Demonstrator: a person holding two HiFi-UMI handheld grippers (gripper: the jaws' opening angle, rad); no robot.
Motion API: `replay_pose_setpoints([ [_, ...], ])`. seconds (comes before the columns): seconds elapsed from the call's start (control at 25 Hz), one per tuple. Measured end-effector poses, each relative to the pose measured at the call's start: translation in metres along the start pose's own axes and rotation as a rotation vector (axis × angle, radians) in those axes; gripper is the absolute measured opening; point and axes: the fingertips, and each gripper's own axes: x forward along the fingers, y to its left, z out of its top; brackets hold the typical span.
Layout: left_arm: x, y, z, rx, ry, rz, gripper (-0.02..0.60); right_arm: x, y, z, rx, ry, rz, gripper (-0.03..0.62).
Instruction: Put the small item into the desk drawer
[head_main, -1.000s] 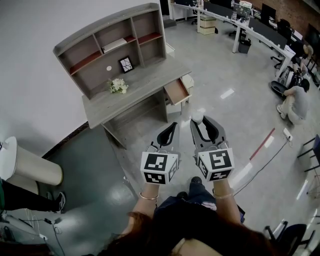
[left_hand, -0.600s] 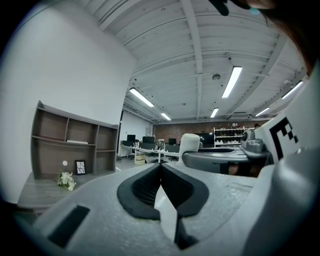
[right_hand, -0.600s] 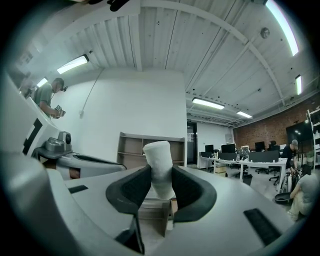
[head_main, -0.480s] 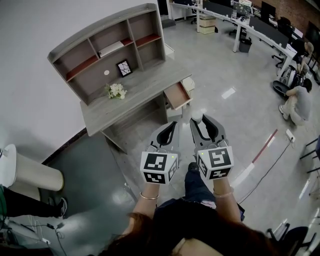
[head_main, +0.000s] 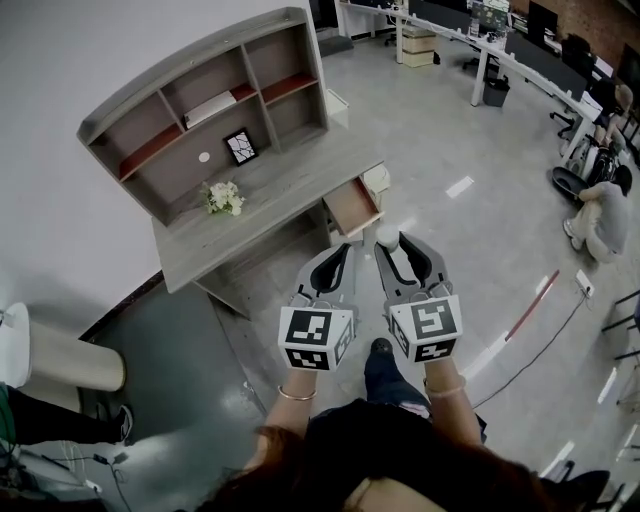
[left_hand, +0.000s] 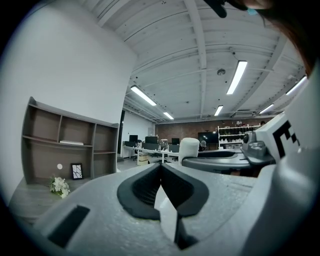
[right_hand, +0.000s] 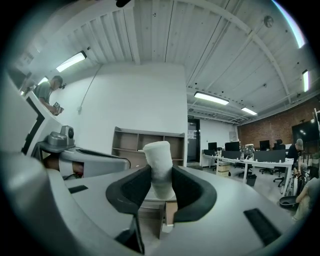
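Head view: left gripper (head_main: 343, 252) and right gripper (head_main: 390, 245) side by side, level, both aimed at the desk (head_main: 250, 215). Its drawer (head_main: 352, 205) stands pulled open, apart from both tips. A small white cylinder (head_main: 387, 238) sits upright at the right gripper's tip. Left gripper view: jaws closed tip to tip, nothing between them. Right gripper view: pads (right_hand: 132, 187) clamped on the cylinder's sides. The brown shape below it is probably the drawer, too hidden to confirm.
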Motion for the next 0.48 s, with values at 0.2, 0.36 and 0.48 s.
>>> replay_pose_setpoints([
  [0.2,0.047,0.01,0.004,-0.005,0.003,0.016,0.016,0.036,-0.032,-0.004,0.005,0.012,0.022,0.12],
  [0.36,0.083,0.016,0.005,-0.021,0.015,0.03,0.017,0.062,-0.058,-0.003,0.0,0.017,0.043,0.12],
  [0.48,0.11,0.02,0.006,-0.016,0.02,0.044,0.015,0.08,-0.077,-0.001,0.003,0.013,0.059,0.12],
])
